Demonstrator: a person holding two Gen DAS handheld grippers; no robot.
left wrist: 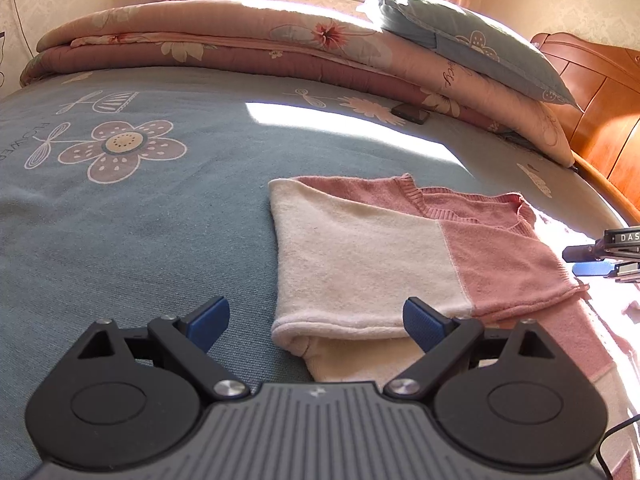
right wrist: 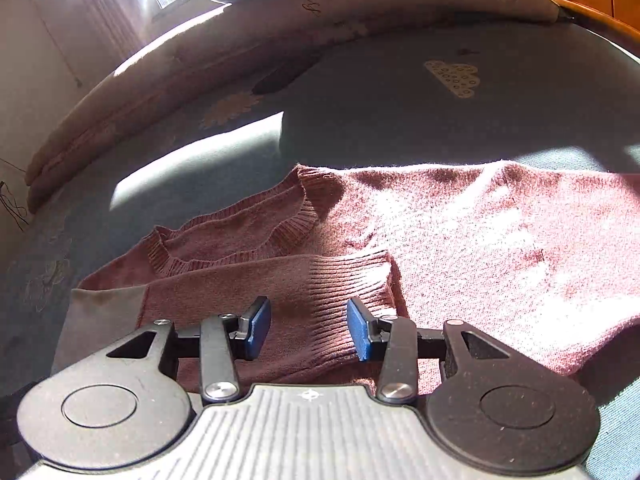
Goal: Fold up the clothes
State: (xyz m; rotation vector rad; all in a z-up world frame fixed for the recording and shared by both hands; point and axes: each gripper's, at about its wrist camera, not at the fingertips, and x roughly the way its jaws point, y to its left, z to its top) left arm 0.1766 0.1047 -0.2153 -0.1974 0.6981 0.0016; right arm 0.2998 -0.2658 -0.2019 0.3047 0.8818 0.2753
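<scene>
A pink and cream knit sweater (left wrist: 400,248) lies on the blue bed sheet (left wrist: 140,240), with its cream part folded over the pink body. My left gripper (left wrist: 316,322) is open wide and empty, just above the folded cream edge nearest me. In the right wrist view the sweater (right wrist: 480,248) spreads to the right, and a ribbed pink sleeve cuff (right wrist: 344,280) lies across it below the neckline (right wrist: 240,232). My right gripper (right wrist: 308,326) is open, its blue pads on either side of the cuff and not closed on it. The right gripper also shows in the left wrist view (left wrist: 600,260).
A folded floral quilt (left wrist: 240,52) and a blue pillow (left wrist: 472,44) lie along the far side of the bed. A dark phone-like object (left wrist: 410,114) rests near the quilt. A wooden headboard (left wrist: 592,120) stands at the right. Sunlight crosses the sheet.
</scene>
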